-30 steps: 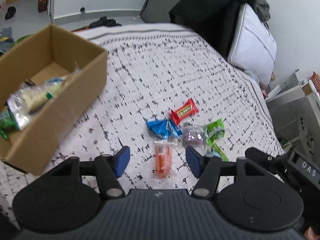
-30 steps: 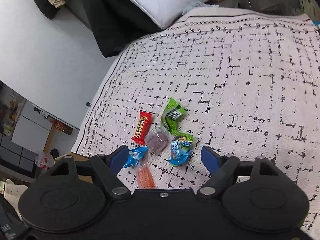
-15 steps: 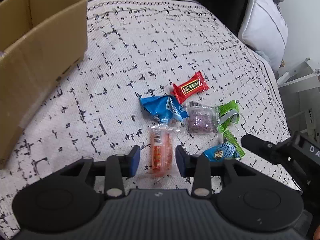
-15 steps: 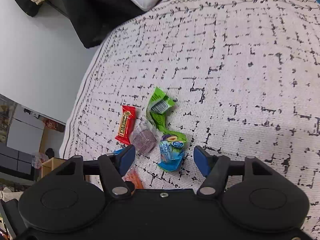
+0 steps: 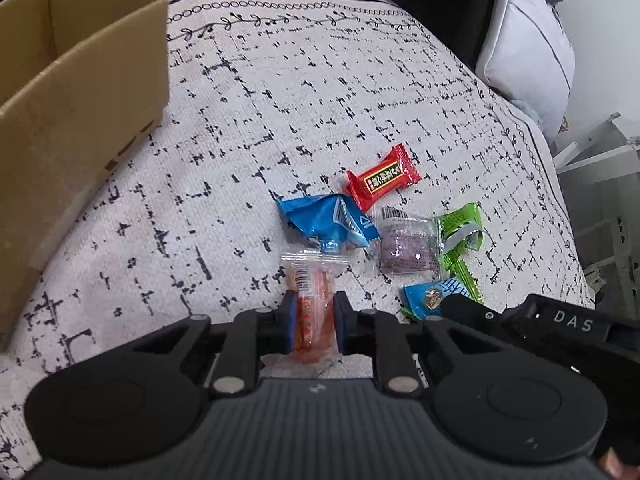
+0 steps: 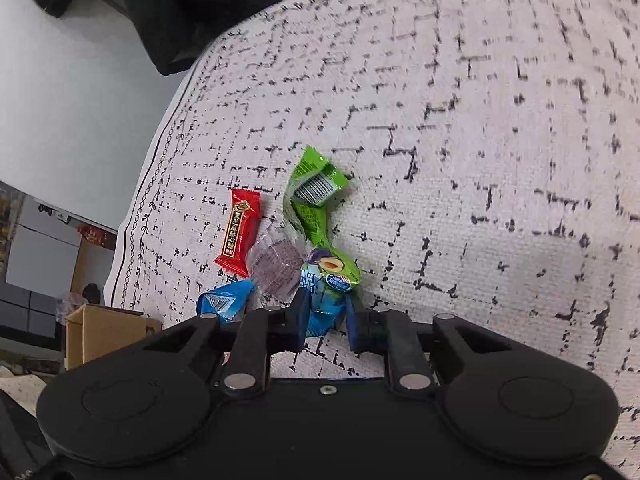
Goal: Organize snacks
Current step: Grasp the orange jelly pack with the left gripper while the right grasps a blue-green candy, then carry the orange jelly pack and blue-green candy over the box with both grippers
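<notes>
The orange snack packet (image 5: 311,312) lies lengthwise along the left gripper (image 5: 311,326), its far end pointing away toward the bed's head; the jaws are clamped on its near half. Just beside it, the right gripper (image 6: 325,322) is closing on the blue-green packet (image 6: 325,292), which sits between its pads. The cardboard box (image 5: 72,92) waits well off toward the bed's left edge — the left hand's side. The rest of the heap lies on the patterned bedspread (image 5: 248,128) — pillow (image 5: 528,48) at the far corner.
</notes>
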`<action>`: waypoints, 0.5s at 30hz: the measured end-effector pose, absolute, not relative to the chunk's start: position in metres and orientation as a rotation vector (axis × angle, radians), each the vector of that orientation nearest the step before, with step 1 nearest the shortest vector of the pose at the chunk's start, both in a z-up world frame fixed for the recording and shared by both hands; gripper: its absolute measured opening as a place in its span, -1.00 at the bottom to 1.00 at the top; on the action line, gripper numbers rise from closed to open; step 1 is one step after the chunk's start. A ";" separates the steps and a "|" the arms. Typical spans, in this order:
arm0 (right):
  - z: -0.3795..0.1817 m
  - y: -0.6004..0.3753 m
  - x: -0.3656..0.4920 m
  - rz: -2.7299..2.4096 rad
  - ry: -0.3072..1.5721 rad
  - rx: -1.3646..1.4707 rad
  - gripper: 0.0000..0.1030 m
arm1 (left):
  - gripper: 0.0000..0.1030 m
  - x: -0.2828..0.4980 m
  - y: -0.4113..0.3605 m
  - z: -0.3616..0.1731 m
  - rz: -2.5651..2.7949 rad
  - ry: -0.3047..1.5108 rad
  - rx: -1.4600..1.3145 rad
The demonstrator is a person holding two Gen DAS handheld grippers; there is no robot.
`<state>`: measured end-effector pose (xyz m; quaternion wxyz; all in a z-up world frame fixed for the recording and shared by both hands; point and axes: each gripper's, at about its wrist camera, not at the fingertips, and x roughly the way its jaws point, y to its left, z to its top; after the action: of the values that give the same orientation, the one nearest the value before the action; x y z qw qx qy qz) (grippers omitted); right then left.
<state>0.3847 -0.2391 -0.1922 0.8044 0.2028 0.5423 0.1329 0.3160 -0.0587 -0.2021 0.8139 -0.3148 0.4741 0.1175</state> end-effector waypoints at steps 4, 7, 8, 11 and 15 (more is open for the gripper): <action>-0.179 -0.235 0.379 0.337 1.118 0.427 -0.69 | -0.66 0.308 -0.054 -0.190 0.246 0.988 -0.664; -0.170 -0.232 0.372 0.373 1.097 0.426 -0.70 | -0.66 0.302 -0.049 -0.178 0.247 0.966 -0.658; -0.168 -0.230 0.370 0.384 1.091 0.423 -0.70 | -0.66 0.300 -0.047 -0.174 0.248 0.958 -0.656; -0.159 -0.228 0.367 0.403 1.075 0.418 -0.70 | -0.66 0.295 -0.042 -0.162 0.250 0.937 -0.651; -0.151 -0.224 0.361 0.422 1.051 0.415 -0.70 | -0.66 0.287 -0.037 -0.148 0.259 0.915 -0.643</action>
<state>0.3613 -0.2242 -0.1511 0.8235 0.1952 0.4943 0.1985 0.2866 -0.0369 -0.1485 0.8399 -0.3039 0.4326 0.1226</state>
